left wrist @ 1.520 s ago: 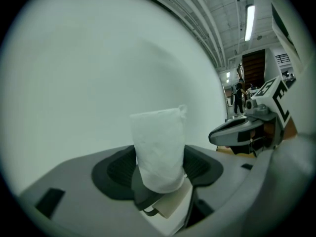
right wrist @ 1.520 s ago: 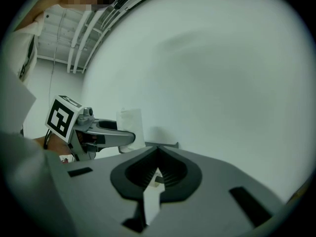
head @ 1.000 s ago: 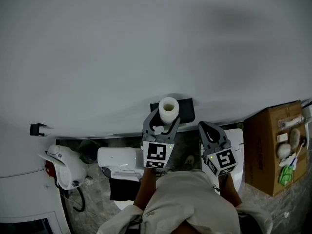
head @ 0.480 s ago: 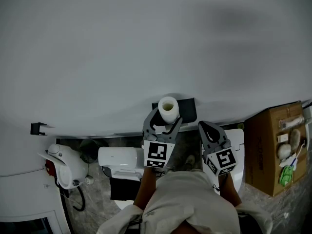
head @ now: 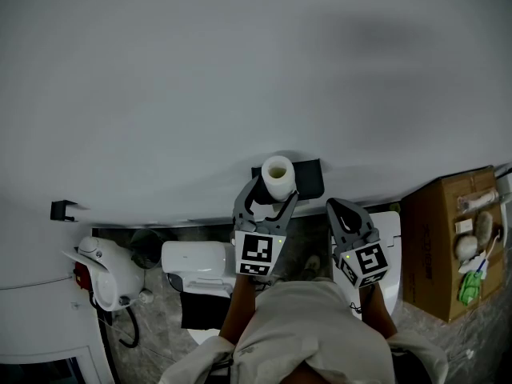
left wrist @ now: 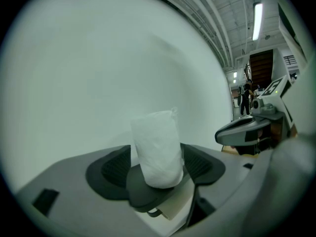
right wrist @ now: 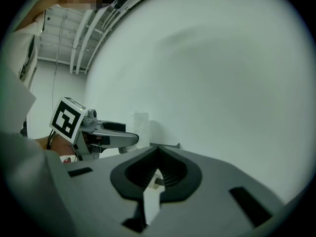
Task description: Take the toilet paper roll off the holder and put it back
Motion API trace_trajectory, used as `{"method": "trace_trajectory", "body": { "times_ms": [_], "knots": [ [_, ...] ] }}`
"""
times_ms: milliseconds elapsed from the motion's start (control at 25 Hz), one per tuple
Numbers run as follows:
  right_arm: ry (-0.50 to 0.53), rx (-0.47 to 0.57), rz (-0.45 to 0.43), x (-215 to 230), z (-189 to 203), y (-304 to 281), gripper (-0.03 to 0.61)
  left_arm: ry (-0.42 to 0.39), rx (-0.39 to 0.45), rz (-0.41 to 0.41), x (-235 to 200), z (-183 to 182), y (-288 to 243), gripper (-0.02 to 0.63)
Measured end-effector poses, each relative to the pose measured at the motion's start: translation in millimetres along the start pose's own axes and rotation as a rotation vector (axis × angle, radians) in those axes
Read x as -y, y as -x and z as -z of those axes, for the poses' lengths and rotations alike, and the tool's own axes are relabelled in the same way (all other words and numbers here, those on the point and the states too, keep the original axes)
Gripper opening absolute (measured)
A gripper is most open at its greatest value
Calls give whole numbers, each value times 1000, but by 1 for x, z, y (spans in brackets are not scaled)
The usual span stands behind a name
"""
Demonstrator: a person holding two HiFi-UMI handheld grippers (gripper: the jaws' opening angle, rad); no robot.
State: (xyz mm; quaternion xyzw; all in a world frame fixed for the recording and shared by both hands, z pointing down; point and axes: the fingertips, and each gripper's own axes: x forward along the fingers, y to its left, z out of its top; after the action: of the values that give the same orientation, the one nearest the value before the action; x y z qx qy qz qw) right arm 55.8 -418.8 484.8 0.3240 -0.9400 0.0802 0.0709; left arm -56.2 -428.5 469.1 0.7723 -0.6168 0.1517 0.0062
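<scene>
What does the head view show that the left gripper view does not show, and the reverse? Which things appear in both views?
Only the head view: the cardboard box at the right and the white toilet on the floor below.
Only the left gripper view: a ceiling light and a hall far off at the right edge.
Both: the toilet paper roll, upright between the jaws of the left gripper, which are opening, and the right gripper beside it with its jaws together.
</scene>
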Motion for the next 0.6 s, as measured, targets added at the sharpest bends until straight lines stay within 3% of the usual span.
{"method": "trace_trajectory", "body": {
  "times_ms": [400, 600],
  "knots": [
    [15, 11, -43, -20, -5, -1, -3, -12, 42, -23, -4, -3, 32, 322],
    [22, 3, -70, -26, -4, -2, -5, 7, 65, -41, -4, 0, 46, 253]
  ]
}}
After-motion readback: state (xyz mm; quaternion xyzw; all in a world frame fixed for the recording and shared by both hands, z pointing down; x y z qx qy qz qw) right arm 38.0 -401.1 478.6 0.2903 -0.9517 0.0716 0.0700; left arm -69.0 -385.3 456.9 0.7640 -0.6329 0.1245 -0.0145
